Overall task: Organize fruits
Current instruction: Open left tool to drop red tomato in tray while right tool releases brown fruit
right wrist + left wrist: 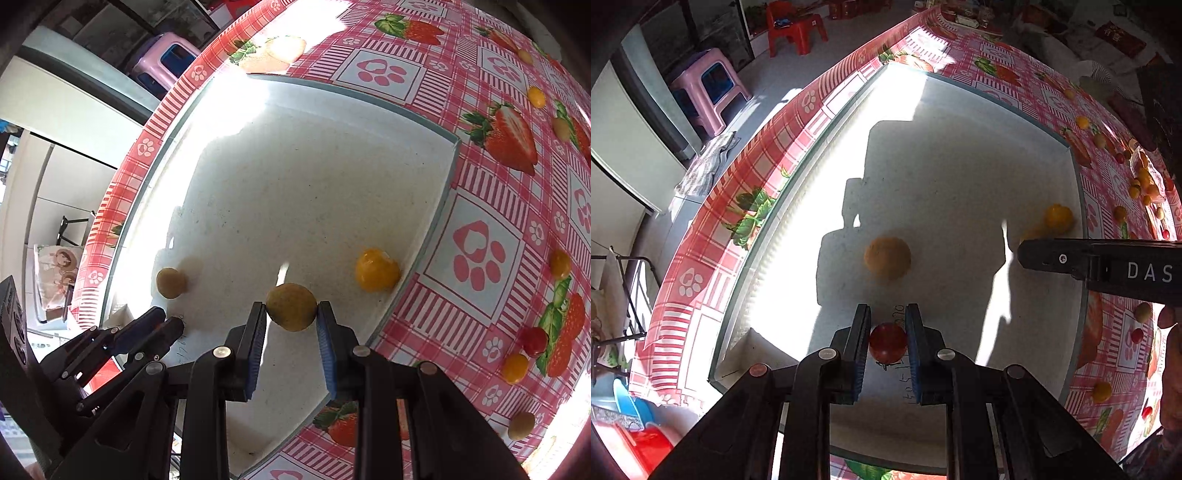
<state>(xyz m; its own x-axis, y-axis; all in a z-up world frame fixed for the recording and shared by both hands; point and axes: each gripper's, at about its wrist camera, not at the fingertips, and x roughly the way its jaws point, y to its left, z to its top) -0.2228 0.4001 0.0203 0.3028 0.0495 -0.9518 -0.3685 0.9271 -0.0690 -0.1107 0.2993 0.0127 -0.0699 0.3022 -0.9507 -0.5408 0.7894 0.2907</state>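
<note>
**Over the white tray: 2 grippers, 2 fruits gripped**

Above the white tray, both grippers are pointing steeply down. Left gripper is squeezing a red tomato between its blue pads, jaws narrow, right over the tray's near edge. Right gripper is clamping a brownish-yellow fruit at its fingertips, jaws a touch wider, over the near right part of the tray.

Down on the tray, 2 fruits are already lying: a dull orange fruit near the middle, sitting in shadow, and a bright yellow fruit close to the right wall. Off to the right, loose fruits are sitting scattered across the strawberry tablecloth, well apart from the tray. Far left, a pink stool is standing on the floor.
</note>
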